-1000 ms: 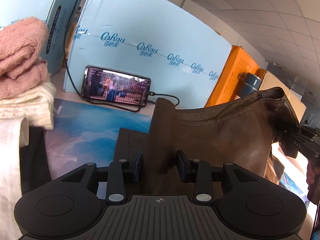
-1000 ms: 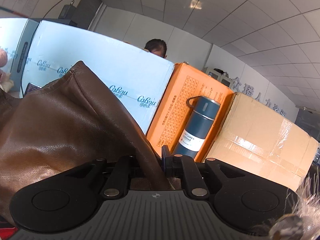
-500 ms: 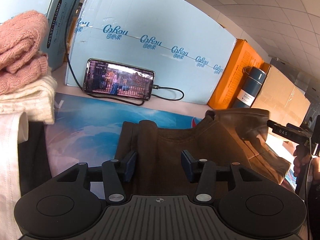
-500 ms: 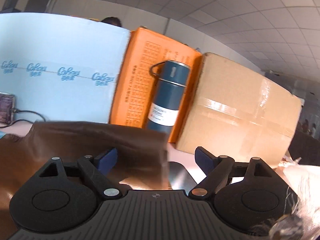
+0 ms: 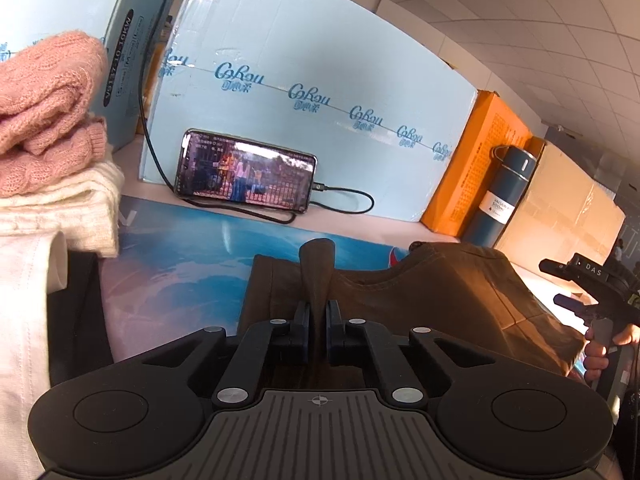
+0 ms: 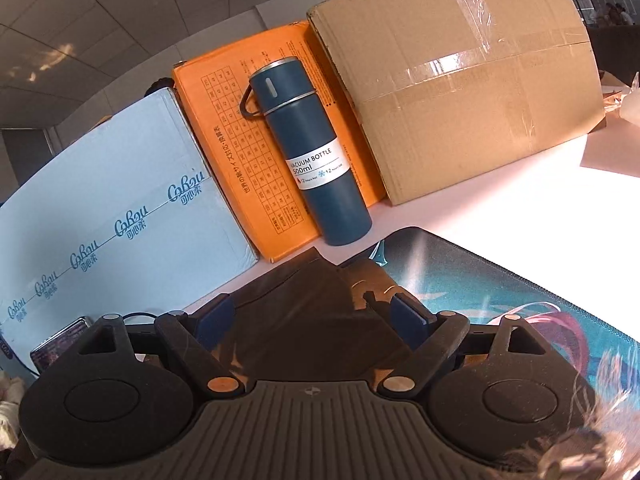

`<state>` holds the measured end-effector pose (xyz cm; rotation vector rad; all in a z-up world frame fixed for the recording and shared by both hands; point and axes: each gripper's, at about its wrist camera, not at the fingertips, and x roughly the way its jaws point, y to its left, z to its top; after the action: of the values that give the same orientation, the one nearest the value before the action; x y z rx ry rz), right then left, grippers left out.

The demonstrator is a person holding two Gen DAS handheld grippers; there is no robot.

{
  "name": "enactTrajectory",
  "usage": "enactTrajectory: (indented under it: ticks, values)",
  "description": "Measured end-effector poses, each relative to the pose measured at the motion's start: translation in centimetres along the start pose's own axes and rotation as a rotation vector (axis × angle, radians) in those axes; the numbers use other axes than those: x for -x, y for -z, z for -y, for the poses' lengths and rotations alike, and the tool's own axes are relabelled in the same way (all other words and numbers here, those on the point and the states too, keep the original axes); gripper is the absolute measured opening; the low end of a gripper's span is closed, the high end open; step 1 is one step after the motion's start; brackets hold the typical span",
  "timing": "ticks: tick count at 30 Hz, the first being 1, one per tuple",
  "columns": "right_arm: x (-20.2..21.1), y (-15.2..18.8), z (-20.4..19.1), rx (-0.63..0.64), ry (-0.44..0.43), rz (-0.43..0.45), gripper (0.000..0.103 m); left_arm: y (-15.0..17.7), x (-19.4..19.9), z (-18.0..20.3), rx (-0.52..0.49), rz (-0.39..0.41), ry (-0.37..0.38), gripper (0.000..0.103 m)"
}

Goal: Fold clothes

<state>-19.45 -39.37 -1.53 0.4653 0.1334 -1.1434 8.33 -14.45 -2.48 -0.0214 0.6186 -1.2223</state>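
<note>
Since a second ago the brown garment (image 5: 448,296) has come down from the air onto the blue mat (image 5: 192,256), and the right tool (image 6: 314,316) has let go of it, while the left tool (image 5: 316,316) has closed again on a fold. That left tool is pressed together, pinching a narrow raised ridge of the brown leather-like cloth that stands up between its pads and runs away from the camera. From the ridge the garment spreads flat to the right across the mat, its long axis lying left to right along the counter (image 6: 500,208), its far right end reaching toward the right tool, which shows in the left view as a black device (image 5: 588,292) held just beyond that end. In the right view that tool is spread wide, its blue pads (image 6: 408,316) well apart, with a dark corner of the garment (image 6: 312,300) between them, touching neither as far as can be told. At the left edge a pile of folded clothes has a pink knit (image 5: 44,96) on top of a cream knit (image 5: 76,208). Behind the mat stand a pale blue box (image 5: 320,92), an orange box (image 6: 240,140) and a taped carton (image 6: 460,80); all three are shut. A phone (image 5: 244,172) leans against the blue box, and a blue bottle (image 6: 308,148) stands upright before the orange one.
</note>
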Motion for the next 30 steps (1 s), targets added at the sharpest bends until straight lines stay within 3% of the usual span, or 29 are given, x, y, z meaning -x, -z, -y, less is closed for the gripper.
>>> enactTrajectory:
  ticks: [4,5,11,13,15,17,20,24,30]
  values:
    - [-0.1,0.2,0.7,-0.089,-0.072,-0.047,0.085,-0.2,-0.3,-1.1,0.053,-0.018,-0.082,0.009]
    - [-0.1,0.3,0.9,-0.103,-0.084,-0.058,0.085,-0.3,-0.5,-1.1,0.061,-0.030,-0.101,0.014]
    - [-0.9,0.8,0.6,-0.077,-0.064,-0.129,0.085,-0.2,-0.2,-1.3,0.067,-0.012,-0.109,0.023]
    - [-1.0,0.9,0.5,-0.067,-0.058,-0.139,0.086,-0.2,0.4,-1.7,0.096,0.026,-0.118,0.038]
    - [-1.1,1.0,0.5,-0.064,-0.059,-0.143,0.087,-0.2,1.7,-1.8,0.119,0.098,-0.144,0.068]
    - [-1.0,1.0,0.6,-0.078,-0.066,-0.143,0.088,0.0,3.5,-1.6,0.165,0.155,-0.151,0.076]
    - [-0.9,1.0,0.9,-0.096,-0.075,-0.143,0.088,0.8,6.2,-1.1,0.282,0.185,-0.153,0.098]
    - [-0.6,1.1,0.6,-0.093,-0.079,-0.154,0.090,2.7,8.0,-0.7,0.438,0.103,-0.071,0.100]
    - [-0.3,1.3,0.4,-0.089,-0.082,-0.162,0.091,4.1,8.0,0.4,0.478,0.013,-0.032,0.100]
